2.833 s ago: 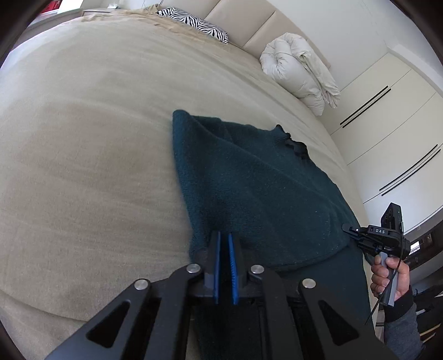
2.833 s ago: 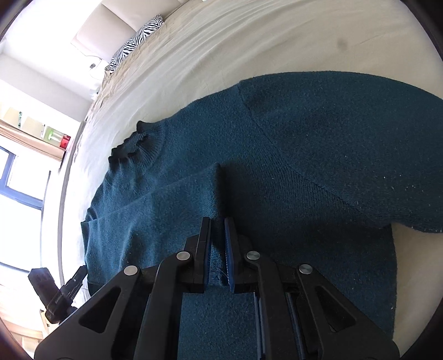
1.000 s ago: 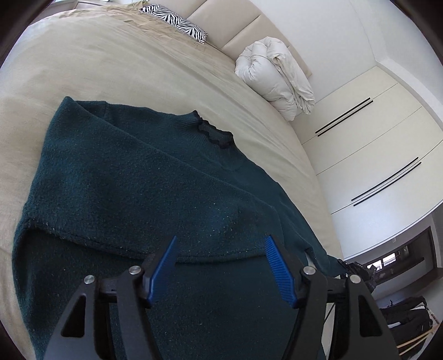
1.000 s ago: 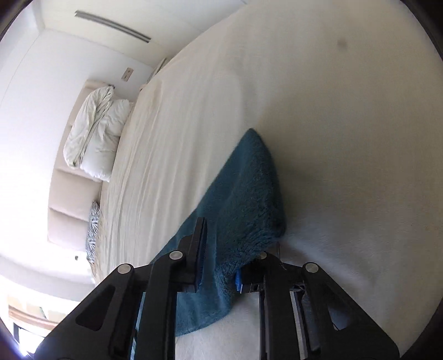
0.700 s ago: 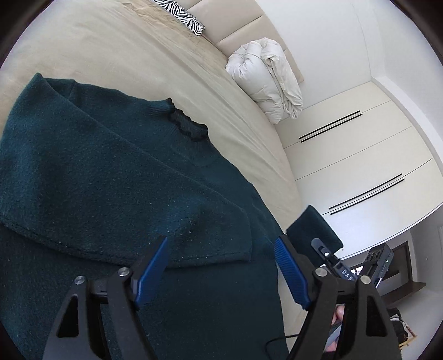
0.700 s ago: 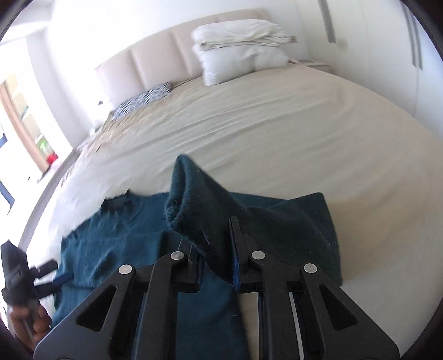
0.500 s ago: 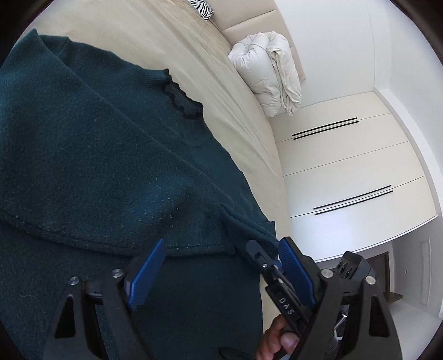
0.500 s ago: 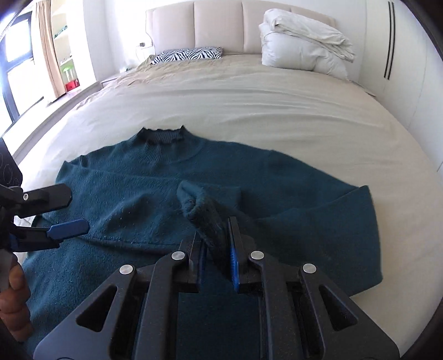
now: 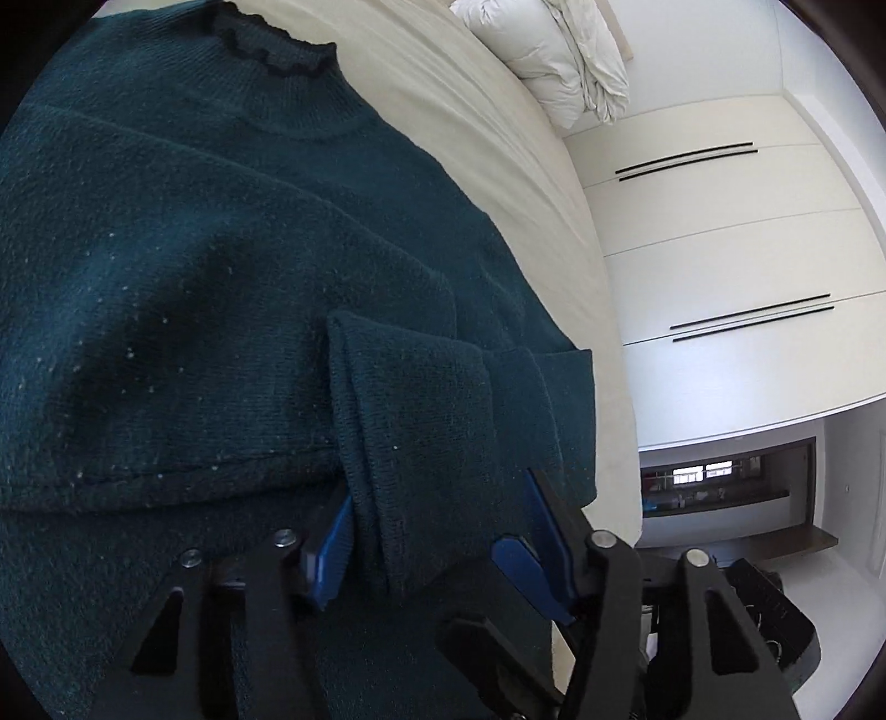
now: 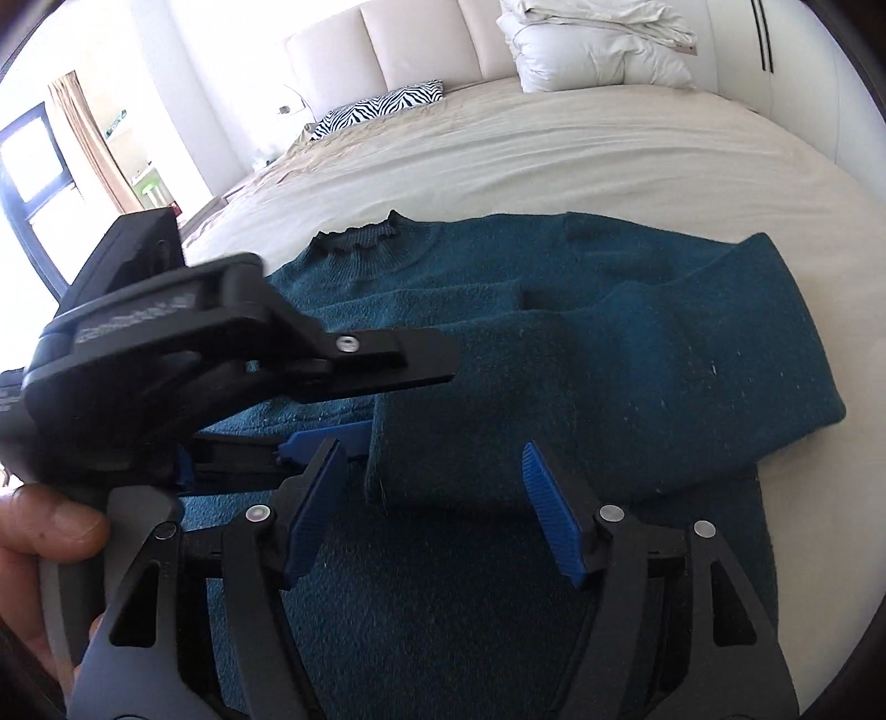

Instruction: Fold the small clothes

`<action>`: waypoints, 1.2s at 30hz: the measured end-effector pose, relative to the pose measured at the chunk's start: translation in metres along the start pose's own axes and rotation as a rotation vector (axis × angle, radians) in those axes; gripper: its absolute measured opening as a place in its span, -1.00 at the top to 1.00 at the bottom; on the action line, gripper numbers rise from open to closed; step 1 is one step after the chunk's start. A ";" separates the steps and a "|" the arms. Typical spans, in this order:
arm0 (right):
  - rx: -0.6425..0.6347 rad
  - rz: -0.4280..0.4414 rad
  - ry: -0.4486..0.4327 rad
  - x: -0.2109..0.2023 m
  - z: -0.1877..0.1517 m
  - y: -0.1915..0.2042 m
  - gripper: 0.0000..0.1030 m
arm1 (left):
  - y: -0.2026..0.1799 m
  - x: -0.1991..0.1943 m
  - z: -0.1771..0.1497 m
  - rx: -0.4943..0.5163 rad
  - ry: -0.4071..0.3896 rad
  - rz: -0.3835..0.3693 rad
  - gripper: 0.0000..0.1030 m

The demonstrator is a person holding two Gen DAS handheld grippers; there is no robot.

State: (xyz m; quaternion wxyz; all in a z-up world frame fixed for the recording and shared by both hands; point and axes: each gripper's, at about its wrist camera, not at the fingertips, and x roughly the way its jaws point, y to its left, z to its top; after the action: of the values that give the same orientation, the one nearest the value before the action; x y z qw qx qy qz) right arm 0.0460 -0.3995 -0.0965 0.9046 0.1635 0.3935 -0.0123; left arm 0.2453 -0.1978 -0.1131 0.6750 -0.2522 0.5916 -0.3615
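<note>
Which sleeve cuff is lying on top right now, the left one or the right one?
The right sleeve: its cuff lies across the sweater chest, on top, between the open right gripper fingers. The left sleeve is tucked beneath it, nearer the collar.

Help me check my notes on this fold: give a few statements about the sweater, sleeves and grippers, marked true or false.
1. Both grippers are open. True: right gripper, left gripper.
2. The sweater lies on a bed. True.
3. The right sleeve is stretched out over the bed. False: it is folded across the sweater.
4. The sweater is red. False: teal.
5. The collar points toward the headboard. True.
</note>
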 end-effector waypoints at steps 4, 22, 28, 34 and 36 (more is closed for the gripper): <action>0.075 0.030 0.021 -0.020 -0.027 -0.027 -0.26 | -0.012 0.005 -0.001 0.061 0.007 0.075 0.85; 0.160 0.067 0.047 -0.035 -0.057 -0.062 -0.26 | -0.027 -0.136 0.032 0.347 -0.198 0.298 0.84; 0.171 0.071 0.053 -0.034 -0.047 -0.056 -0.26 | 0.049 -0.143 0.038 0.222 -0.183 0.298 0.84; 0.180 0.066 0.061 -0.034 -0.043 -0.059 -0.26 | 0.070 -0.143 0.038 0.203 -0.207 0.300 0.84; 0.196 0.077 0.060 -0.032 -0.040 -0.060 -0.26 | 0.067 -0.139 0.040 0.219 -0.212 0.318 0.84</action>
State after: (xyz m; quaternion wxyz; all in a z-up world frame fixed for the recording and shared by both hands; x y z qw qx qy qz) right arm -0.0140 -0.4471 -0.1160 0.8719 0.2666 0.4107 -0.0111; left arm 0.2921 -0.0507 -0.0723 0.8053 -0.1173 0.5070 -0.2839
